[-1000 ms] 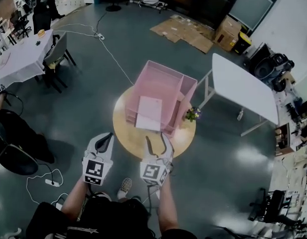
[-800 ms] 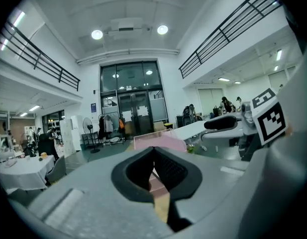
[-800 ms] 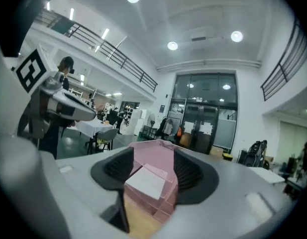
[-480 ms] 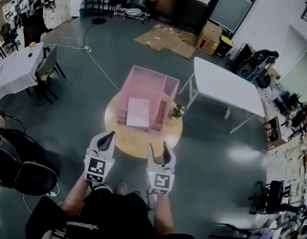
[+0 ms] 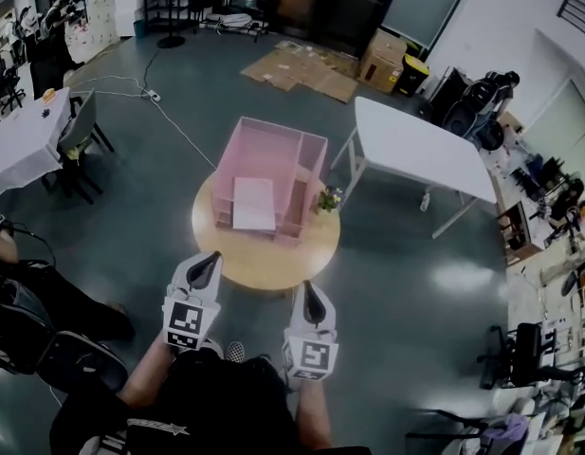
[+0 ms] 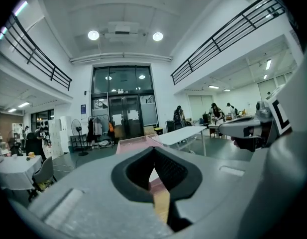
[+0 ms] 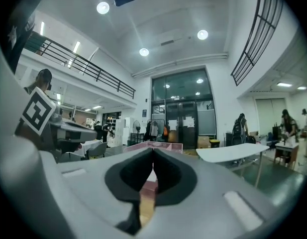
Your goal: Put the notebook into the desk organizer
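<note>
The pink desk organizer [image 5: 273, 154] stands on a round wooden table [image 5: 264, 254]. A white notebook [image 5: 254, 203] lies flat in its front tray. Both grippers hang over the floor on the near side of the table, well apart from the organizer. My left gripper [image 5: 206, 262] is shut and holds nothing. My right gripper [image 5: 308, 292] has just been closing; its jaws are together with nothing between them. In the left gripper view the organizer [image 6: 136, 143] shows beyond the shut left gripper [image 6: 154, 151]. In the right gripper view the organizer [image 7: 155, 145] lies straight ahead of the right gripper [image 7: 153, 154].
A small potted plant [image 5: 327, 198] sits on the round table beside the organizer. A white folding table [image 5: 420, 164] stands to the right. A cloth-covered table [image 5: 22, 140] and chairs [image 5: 79, 126] stand at the left. Flattened cardboard [image 5: 301, 64] lies on the far floor.
Both grippers have drawn back from the round table toward the person. The right gripper's jaws went from wide open to shut. The table and organizer now look farther off.
</note>
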The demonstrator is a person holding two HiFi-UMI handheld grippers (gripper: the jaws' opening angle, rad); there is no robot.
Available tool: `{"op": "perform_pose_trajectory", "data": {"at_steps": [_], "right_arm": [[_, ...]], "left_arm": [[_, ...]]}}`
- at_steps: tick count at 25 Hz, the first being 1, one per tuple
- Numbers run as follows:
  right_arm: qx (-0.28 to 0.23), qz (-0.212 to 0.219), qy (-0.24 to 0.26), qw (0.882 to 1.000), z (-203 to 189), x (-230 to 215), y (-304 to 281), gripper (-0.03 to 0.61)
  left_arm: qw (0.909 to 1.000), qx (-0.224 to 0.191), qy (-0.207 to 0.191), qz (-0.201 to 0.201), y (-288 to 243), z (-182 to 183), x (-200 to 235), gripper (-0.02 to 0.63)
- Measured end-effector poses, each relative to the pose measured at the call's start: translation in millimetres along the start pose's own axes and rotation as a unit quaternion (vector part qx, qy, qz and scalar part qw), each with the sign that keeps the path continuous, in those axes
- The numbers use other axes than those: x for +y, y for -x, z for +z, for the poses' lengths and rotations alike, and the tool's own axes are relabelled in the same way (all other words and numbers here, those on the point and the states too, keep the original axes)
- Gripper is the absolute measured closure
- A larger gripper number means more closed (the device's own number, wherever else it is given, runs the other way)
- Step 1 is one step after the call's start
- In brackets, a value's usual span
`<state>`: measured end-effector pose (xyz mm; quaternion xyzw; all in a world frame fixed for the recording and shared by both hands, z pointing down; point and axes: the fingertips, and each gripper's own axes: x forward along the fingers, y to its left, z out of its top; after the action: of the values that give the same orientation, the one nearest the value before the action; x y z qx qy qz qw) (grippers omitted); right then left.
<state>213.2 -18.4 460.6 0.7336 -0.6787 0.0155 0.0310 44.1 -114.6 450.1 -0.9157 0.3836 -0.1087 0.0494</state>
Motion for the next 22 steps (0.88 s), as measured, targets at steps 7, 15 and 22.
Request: {"op": "perform_pose_trajectory", "data": {"at_steps": [7,15,22], "right_arm": [[-0.002,0.002,0.004,1.000,2.6,2.3,6.4,0.572],[-0.012,0.007,0.008,1.000,4.0,6.5,4.1,0.572],[-0.013,0.012,0.007,1.000,-1.7,4.1,1.4,0.572]], "left_arm": [[1.0000,0.000,0.001,-0.001,6.1,-0.6,-1.5,0.603],[1.0000,0.001,0.000,-0.001,7.6,-5.0,-1.1,0.603],[1.0000,0.002,-0.003,0.001,4.7,-9.6,-5.3,0.603]]}}
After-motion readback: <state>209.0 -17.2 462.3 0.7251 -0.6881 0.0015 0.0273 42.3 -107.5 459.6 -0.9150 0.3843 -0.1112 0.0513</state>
